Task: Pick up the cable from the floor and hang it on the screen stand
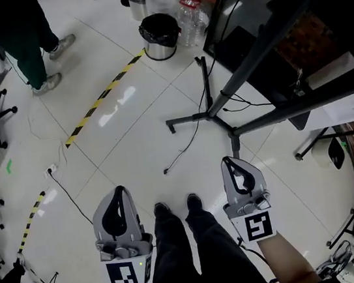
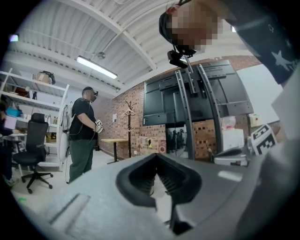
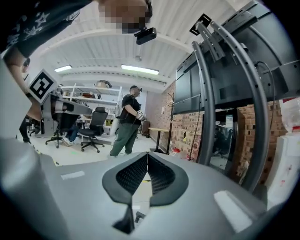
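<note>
- Now holds left gripper (image 1: pixel 119 192) at lower left, jaws pressed together, nothing between.
- Holds right gripper (image 1: pixel 227 161) at lower right, jaws likewise together, empty.
- Looks down on cable (image 1: pixel 190 144) lying on floor at centre, running toward stand (image 1: pixel 206 87) above it, apart from both grippers.

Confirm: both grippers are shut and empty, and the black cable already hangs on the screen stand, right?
No. The black cable lies on the floor by the screen stand, not hung on it, as the head view shows. The left gripper and right gripper are indeed shut and empty.
</note>
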{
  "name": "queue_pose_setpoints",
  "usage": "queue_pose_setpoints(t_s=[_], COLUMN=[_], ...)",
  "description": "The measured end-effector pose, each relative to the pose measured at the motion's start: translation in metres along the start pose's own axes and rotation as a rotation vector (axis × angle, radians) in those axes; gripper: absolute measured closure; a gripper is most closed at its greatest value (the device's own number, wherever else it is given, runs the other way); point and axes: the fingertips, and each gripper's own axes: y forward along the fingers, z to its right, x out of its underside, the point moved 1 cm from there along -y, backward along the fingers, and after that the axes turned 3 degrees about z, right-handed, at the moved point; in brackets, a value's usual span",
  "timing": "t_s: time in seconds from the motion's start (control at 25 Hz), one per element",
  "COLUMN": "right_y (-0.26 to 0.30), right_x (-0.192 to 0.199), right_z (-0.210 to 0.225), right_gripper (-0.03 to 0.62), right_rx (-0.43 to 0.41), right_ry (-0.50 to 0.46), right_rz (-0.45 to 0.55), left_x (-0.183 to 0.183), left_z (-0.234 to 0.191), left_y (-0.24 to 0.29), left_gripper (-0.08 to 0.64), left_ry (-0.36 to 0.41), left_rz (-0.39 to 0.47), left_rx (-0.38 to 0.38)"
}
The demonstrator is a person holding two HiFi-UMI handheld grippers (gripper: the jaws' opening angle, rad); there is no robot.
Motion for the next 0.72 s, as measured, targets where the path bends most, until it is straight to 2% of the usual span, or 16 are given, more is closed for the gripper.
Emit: queue_pose_setpoints(t_s=[0.12, 0.24, 0.4, 0.56, 0.64, 0.72], right_y=[0.016, 0.03, 0.051, 0.066, 0.07, 0.075], right_x=[0.052, 0.11, 0.202, 0.305, 0.357, 0.406], right_z=[-0.019, -0.042, -0.074, -0.108, -0.121, -0.125], right_gripper=[0.573, 0.505, 0.492, 0.468, 0.463, 0.465], right_rx=[-0.043, -0.089, -0.163, -0.276, -0.3, -0.268], right_ry=[-0.009, 0.01, -0.096, -0.138, -0.105, -0.004], right_rz=[-0.037, -0.076, -0.11, -0.183, -0.237, -0.288], left_x=[0.043, 0.099, 0.188, 0.274, 0.313, 0.349], left_z=[-0.017, -0.036, -0.059, -0.076, -0.083, -0.089], left_y=[0.008, 0.009, 0.002, -0.004, -0.003, 0.001], left_gripper=[0.555, 0.555, 0.555, 0.555, 0.555, 0.555], left_ry=[-0.002, -0.037, -0.052, -0.07, -0.071, -0.063], left_rz=[-0.003, -0.018, -0.056, -0.095, -0.104, -0.112], left_rx=[0.029, 0.031, 0.029, 0.038, 0.044, 0.051])
